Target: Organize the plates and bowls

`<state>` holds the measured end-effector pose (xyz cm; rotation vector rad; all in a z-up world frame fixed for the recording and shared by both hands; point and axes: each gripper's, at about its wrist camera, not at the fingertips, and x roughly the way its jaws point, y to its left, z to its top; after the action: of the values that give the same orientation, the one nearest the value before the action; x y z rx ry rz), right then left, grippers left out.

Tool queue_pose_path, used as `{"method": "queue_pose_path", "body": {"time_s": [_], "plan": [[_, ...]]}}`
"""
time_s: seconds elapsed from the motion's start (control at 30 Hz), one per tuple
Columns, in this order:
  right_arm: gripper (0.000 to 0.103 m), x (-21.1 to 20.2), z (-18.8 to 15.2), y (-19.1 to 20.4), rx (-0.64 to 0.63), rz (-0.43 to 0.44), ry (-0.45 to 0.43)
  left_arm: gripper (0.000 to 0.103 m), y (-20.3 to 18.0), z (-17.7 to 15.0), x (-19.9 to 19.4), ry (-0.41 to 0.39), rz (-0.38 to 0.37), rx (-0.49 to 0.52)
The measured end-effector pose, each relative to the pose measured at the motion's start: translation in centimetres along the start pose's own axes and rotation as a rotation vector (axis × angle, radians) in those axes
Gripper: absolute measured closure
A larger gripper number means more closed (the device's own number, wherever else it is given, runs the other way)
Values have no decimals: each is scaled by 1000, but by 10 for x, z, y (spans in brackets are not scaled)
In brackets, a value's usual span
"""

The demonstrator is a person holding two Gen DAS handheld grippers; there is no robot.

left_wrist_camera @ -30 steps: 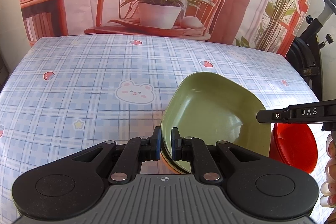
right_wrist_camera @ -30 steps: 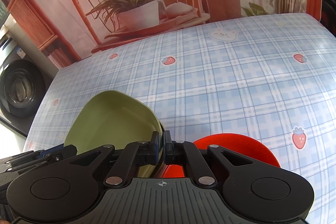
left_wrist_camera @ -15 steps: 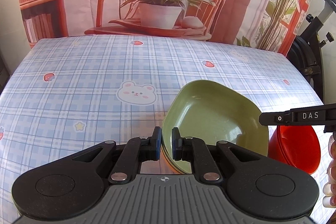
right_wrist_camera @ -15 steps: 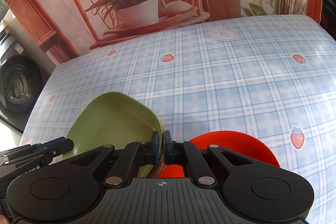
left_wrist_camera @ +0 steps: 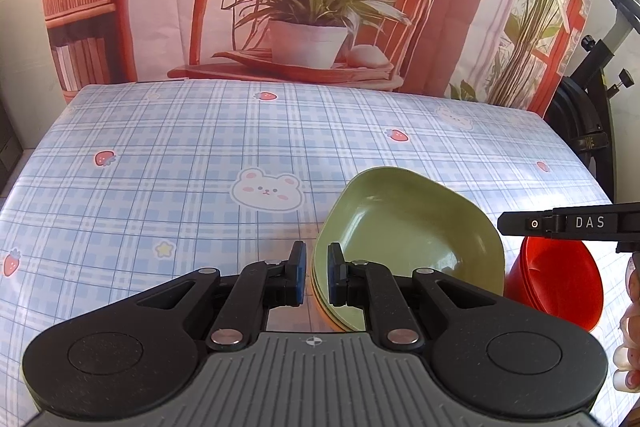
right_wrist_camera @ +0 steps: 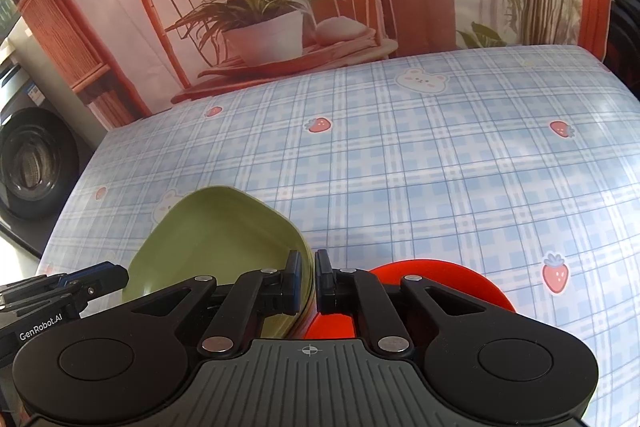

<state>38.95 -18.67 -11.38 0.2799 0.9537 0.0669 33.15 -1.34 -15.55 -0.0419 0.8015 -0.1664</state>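
A stack of green plates (left_wrist_camera: 408,239) with an orange one at the bottom sits low over the plaid table (left_wrist_camera: 180,187). My left gripper (left_wrist_camera: 317,273) is shut on the stack's left rim. My right gripper (right_wrist_camera: 307,281) is shut on the stack's right rim; the green plates also show in the right wrist view (right_wrist_camera: 216,243). A stack of red bowls (left_wrist_camera: 556,279) stands just right of the plates, and shows beside my right fingers in the right wrist view (right_wrist_camera: 432,279). The right gripper's side shows in the left wrist view (left_wrist_camera: 568,223).
A printed backdrop with a chair and potted plant (left_wrist_camera: 308,27) hangs behind the table. An exercise machine (left_wrist_camera: 592,99) stands at the table's right end. A washing machine (right_wrist_camera: 32,163) stands at the left.
The plate stack, held by both grippers, has shifted slightly down and toward me. The grip on both rims is unchanged.
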Motion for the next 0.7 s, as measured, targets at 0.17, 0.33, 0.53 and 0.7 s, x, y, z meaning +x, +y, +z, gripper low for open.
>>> {"method": "queue_pose_path", "body": {"time_s": [0.17,0.33,0.53,0.7], "plan": [[92,-18,0,8,-76,-11,-83,91,-5,3,-12,-26,-14,6],[87,-43,-3,7,-116,9,-173,91,-20,5,-23,-62,-7,54],[86,-68,-14,-6,-130,5,-258,89,-42,6,-34,-69,-57,90],[86,-82,-33,-26,-120,-39,-323,79,-63,3,-39,-86,-111,111]]}}
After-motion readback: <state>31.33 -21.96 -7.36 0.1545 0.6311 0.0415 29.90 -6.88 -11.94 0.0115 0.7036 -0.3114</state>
